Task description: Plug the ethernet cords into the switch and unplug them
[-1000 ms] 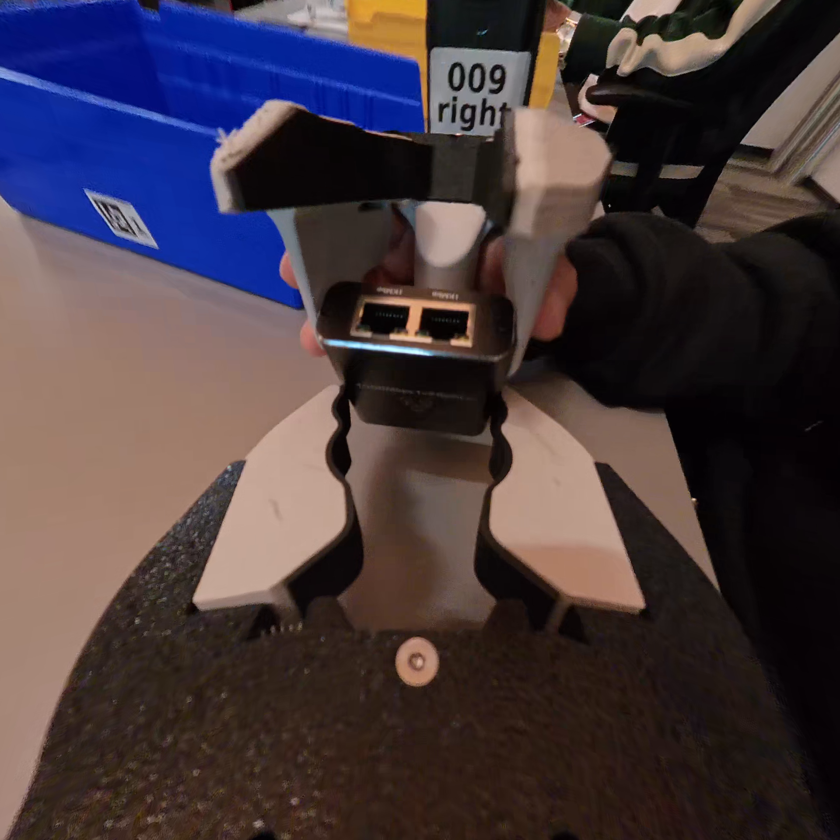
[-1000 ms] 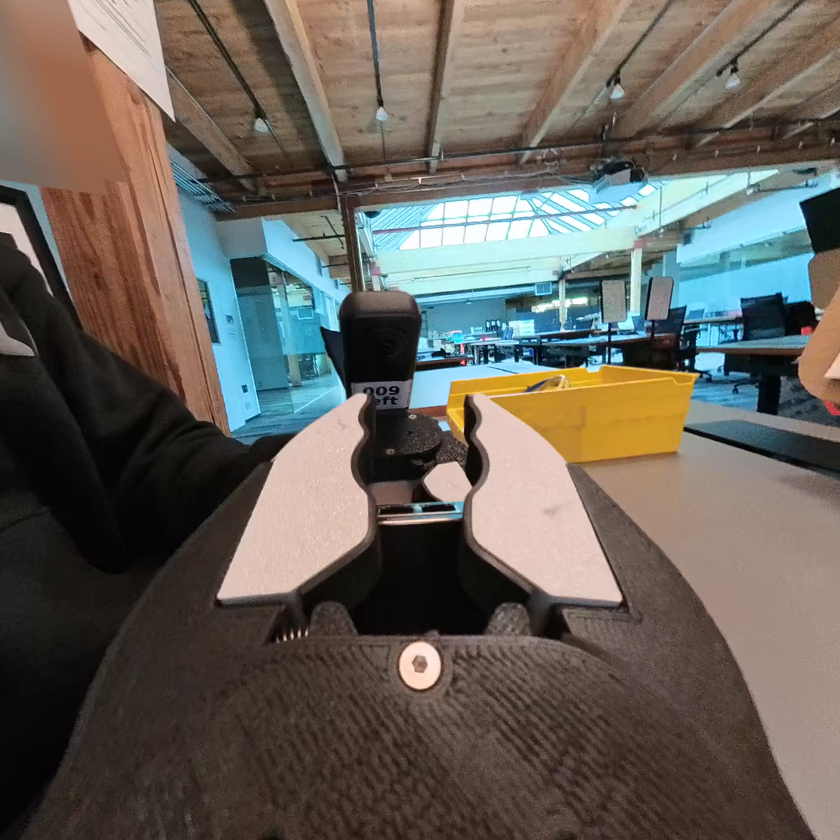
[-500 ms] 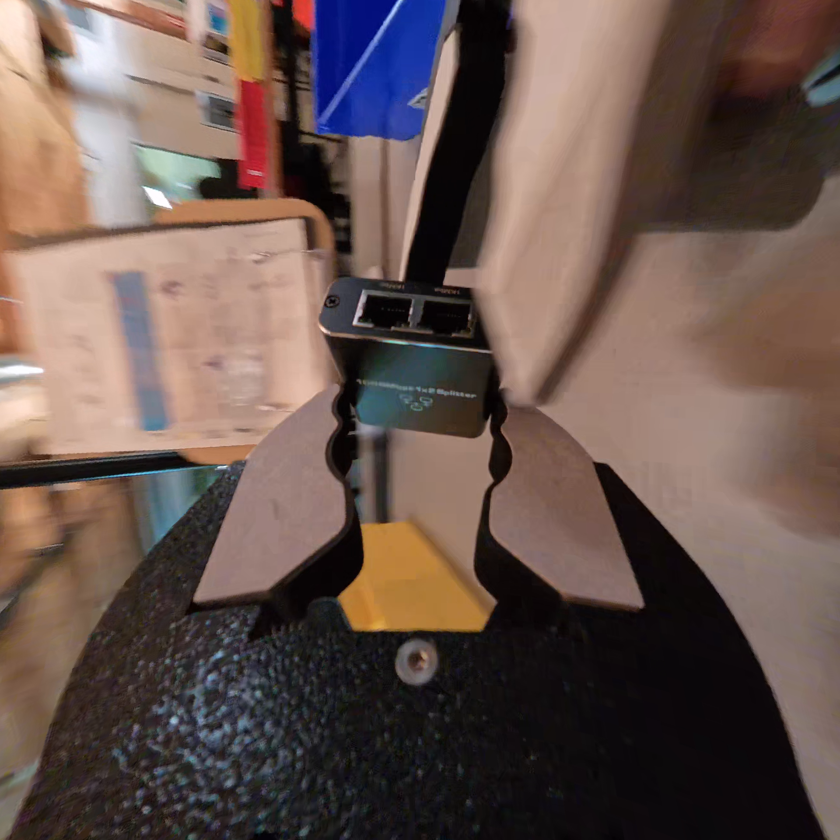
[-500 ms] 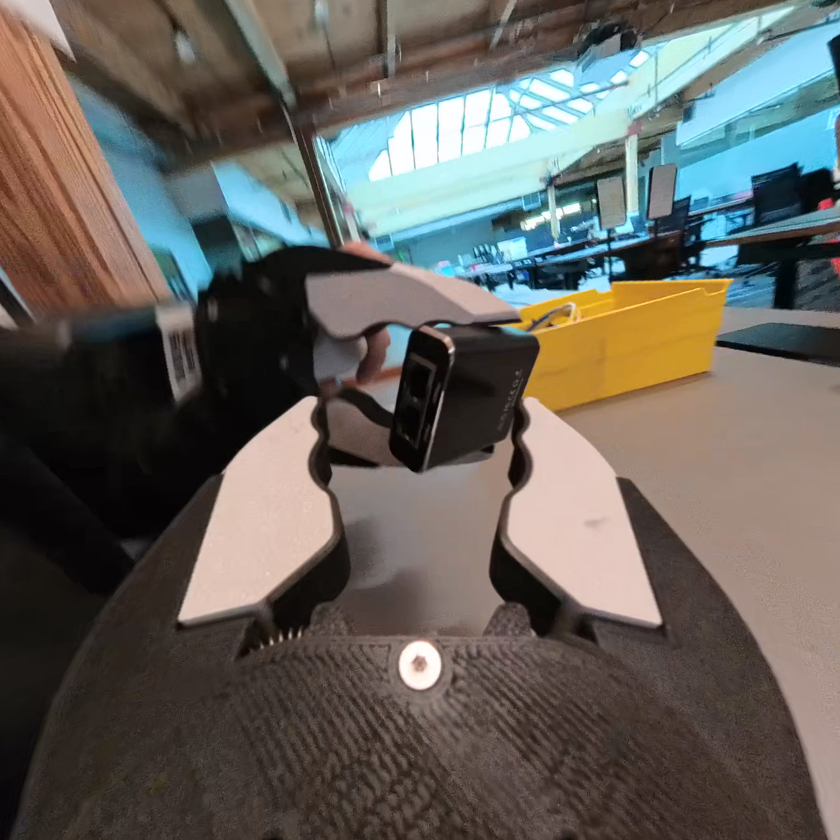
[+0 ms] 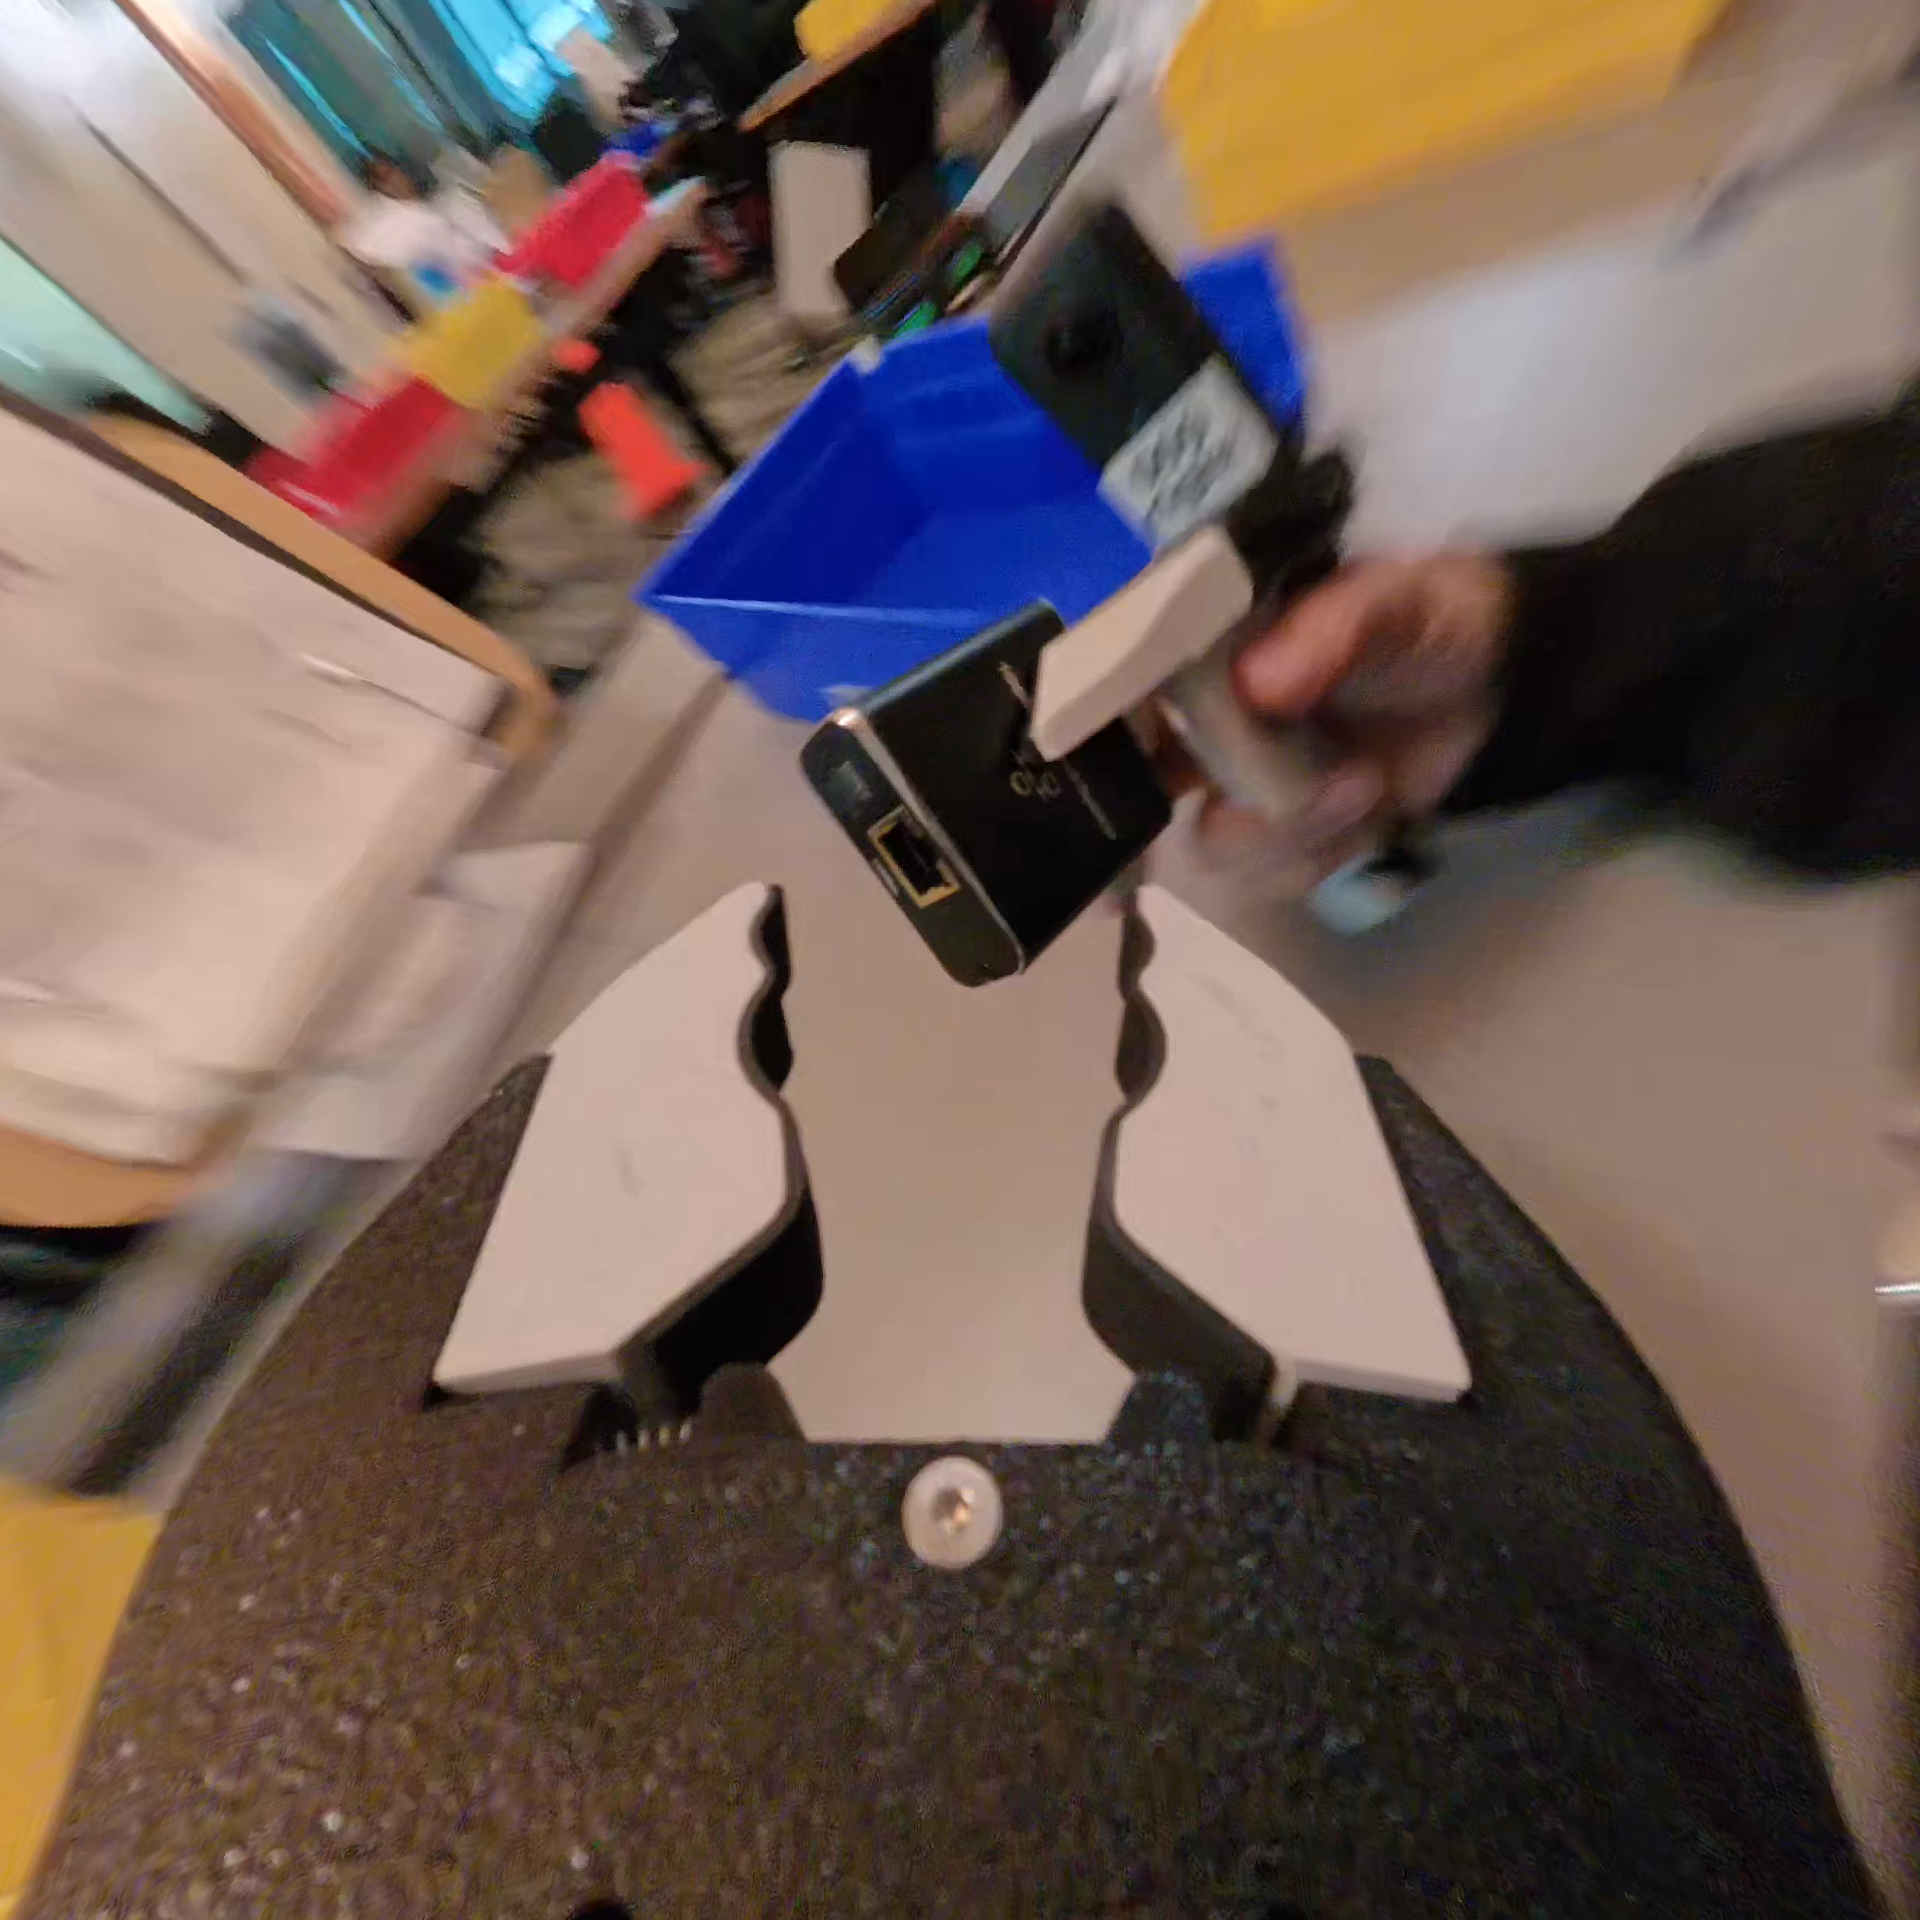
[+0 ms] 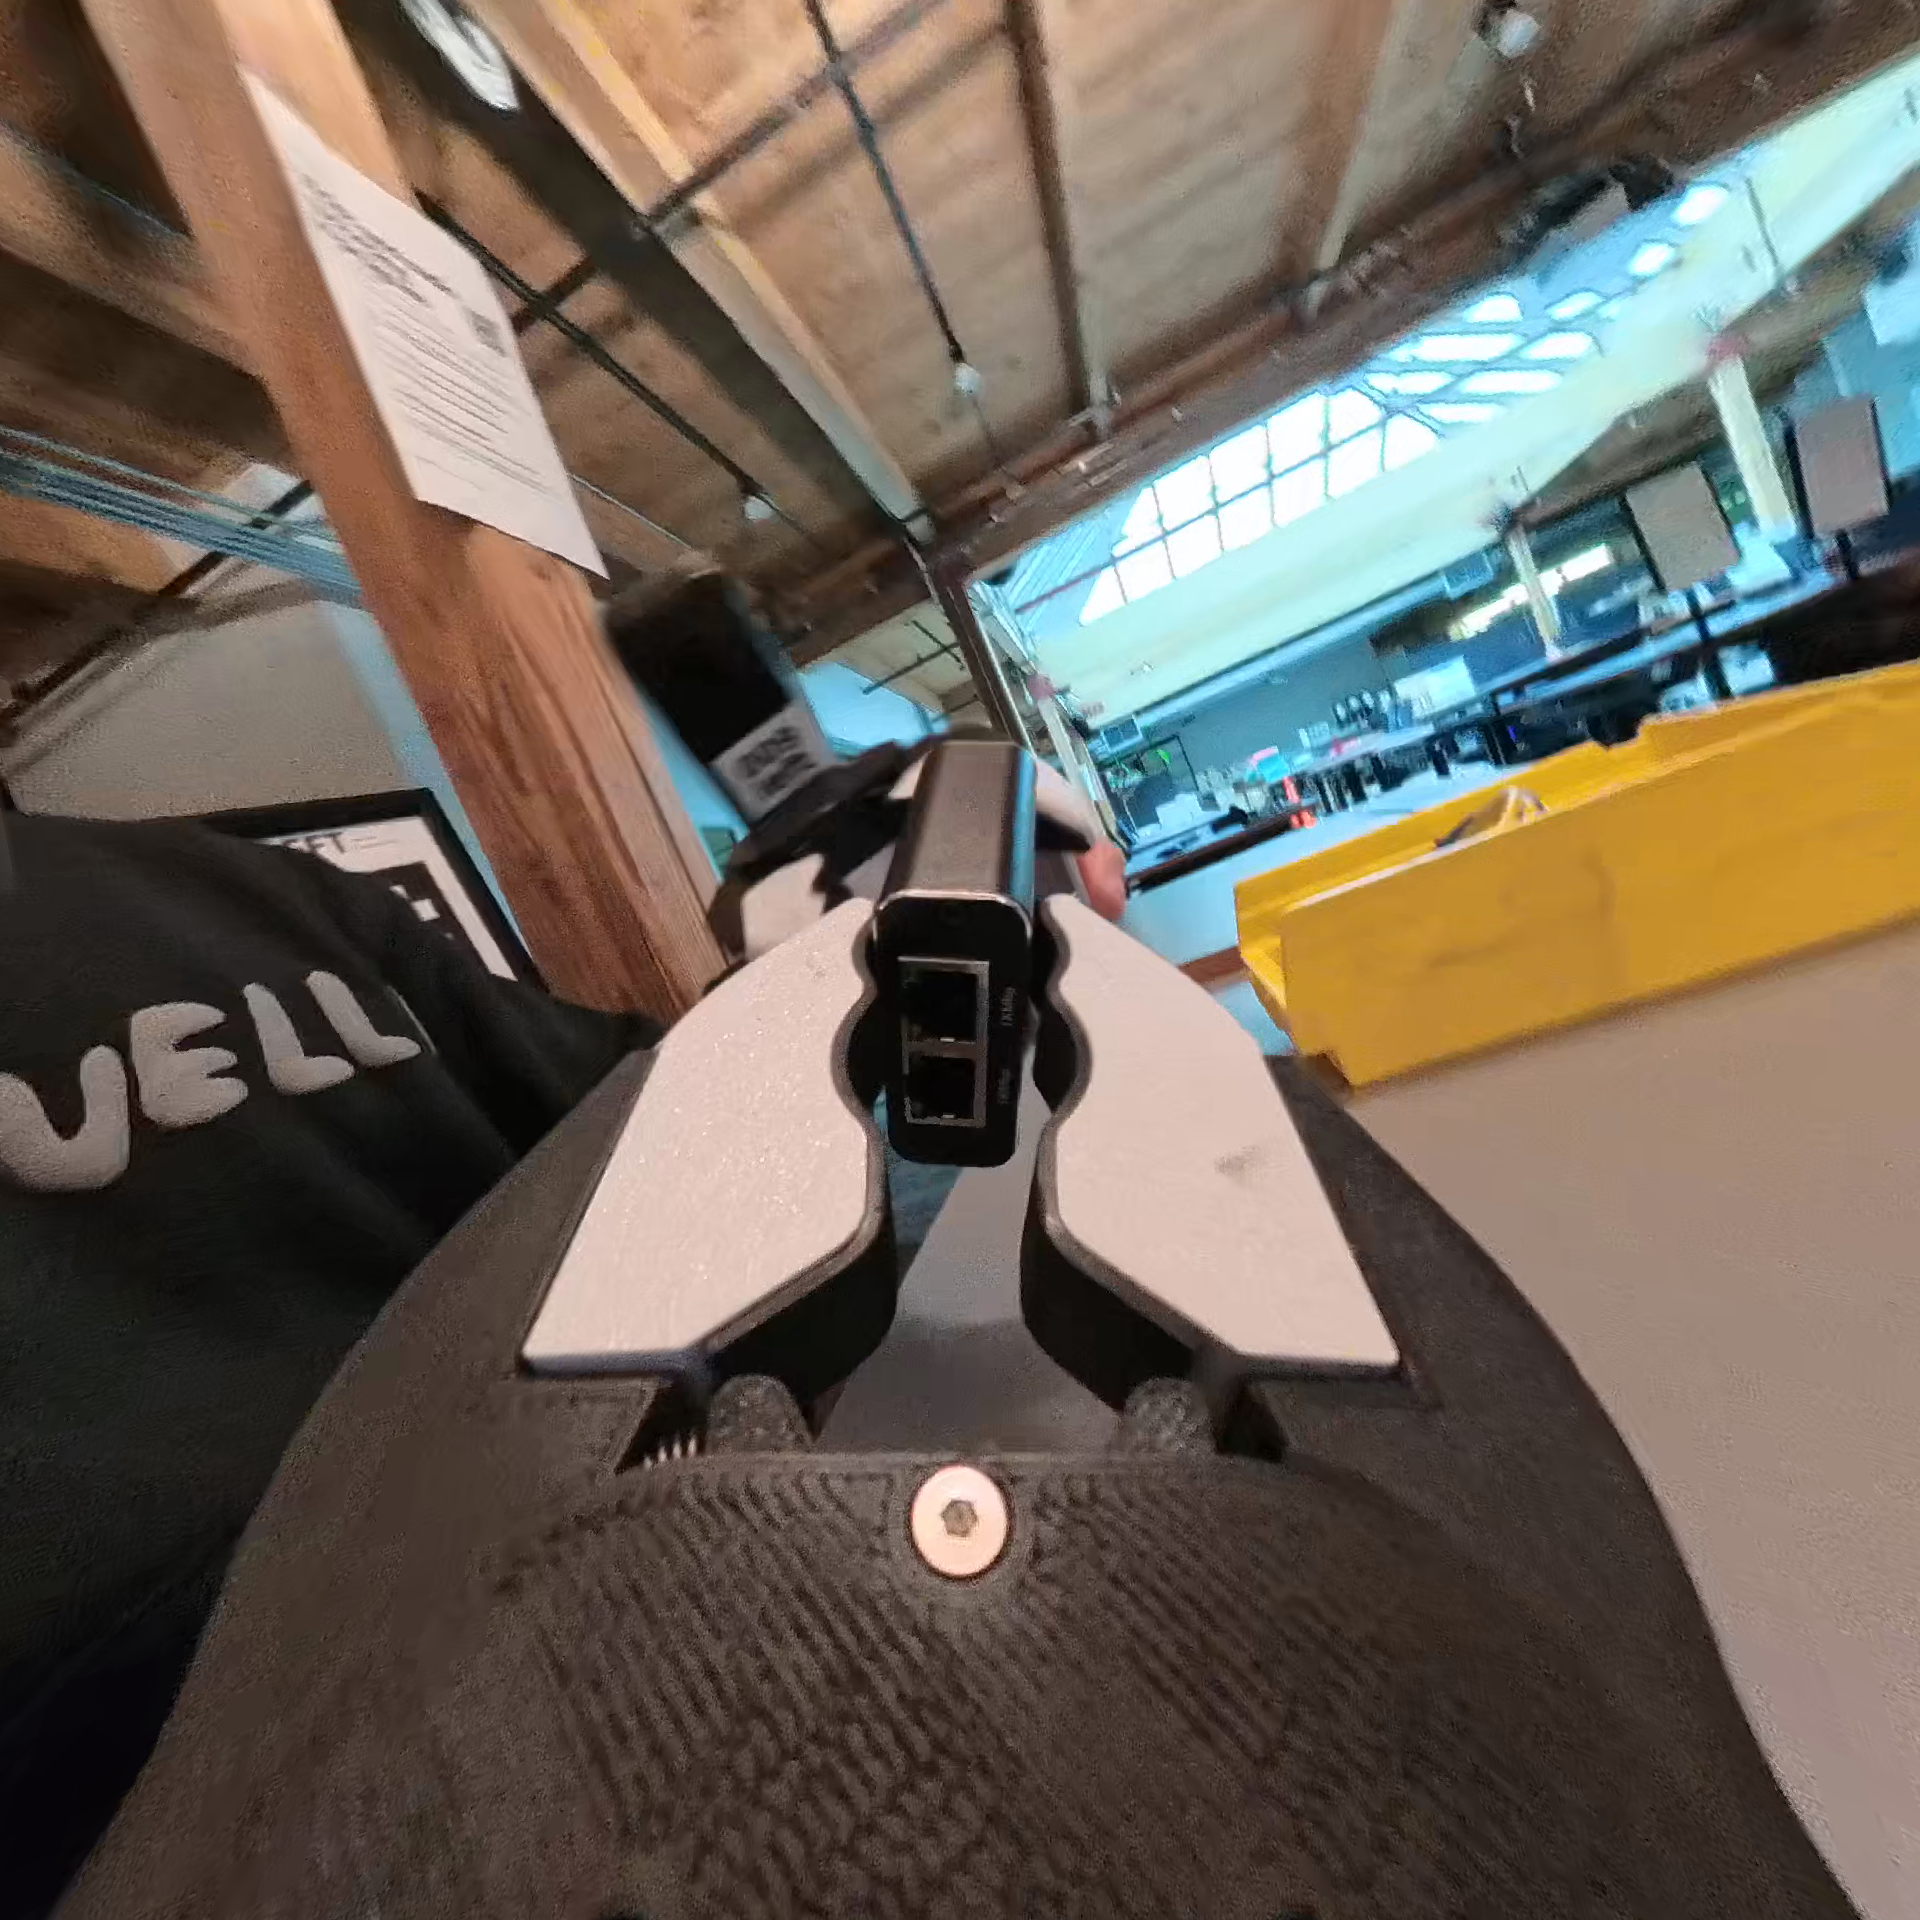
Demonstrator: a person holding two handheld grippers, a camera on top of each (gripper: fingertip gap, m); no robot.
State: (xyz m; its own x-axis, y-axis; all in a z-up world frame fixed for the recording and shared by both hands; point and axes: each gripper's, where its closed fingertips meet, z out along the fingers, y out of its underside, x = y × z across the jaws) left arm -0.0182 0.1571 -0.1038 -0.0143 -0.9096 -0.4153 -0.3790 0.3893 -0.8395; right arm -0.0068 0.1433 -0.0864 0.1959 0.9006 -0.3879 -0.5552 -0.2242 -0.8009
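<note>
Room: You worked in an open workshop with a timber ceiling [image 6: 727, 260], a wooden post [image 6: 499, 665] carrying a sheet of paper [image 6: 436, 343], and skylights far off.
Tabletop: The grey tabletop [image 6: 1662, 1299] carried a yellow bin [image 6: 1558, 883]; the left wrist view also showed a blue bin [image 5: 883, 540] beyond your tools, blurred by motion.
Switch: The small black switch [image 6: 951, 1039] was up in the air between your two tools, not on the tabletop. Its two-port end faced the right camera, and a single port on the other end faced the left camera [image 5: 914, 862].
Right gripper: Your right gripper [image 6: 951, 997] had its fingers [image 6: 748, 1122] closed onto the switch's two broad sides, gripping it with the ports stacked one above the other.
Left gripper: Your left gripper [image 5: 951, 914] had its fingers [image 5: 665, 1122] spread wide and held nothing; the switch hung just ahead of the tips, apart from them.
Cords: No ethernet cord was clearly visible in either view; something pale lay in the yellow bin, too small to identify.
Progress: By my reading, you had only got the switch in hand. All three visible ports were bare, so plugging and unplugging both seemed to lie ahead.
Next: You likely needed the free left gripper to fetch a cord.
</note>
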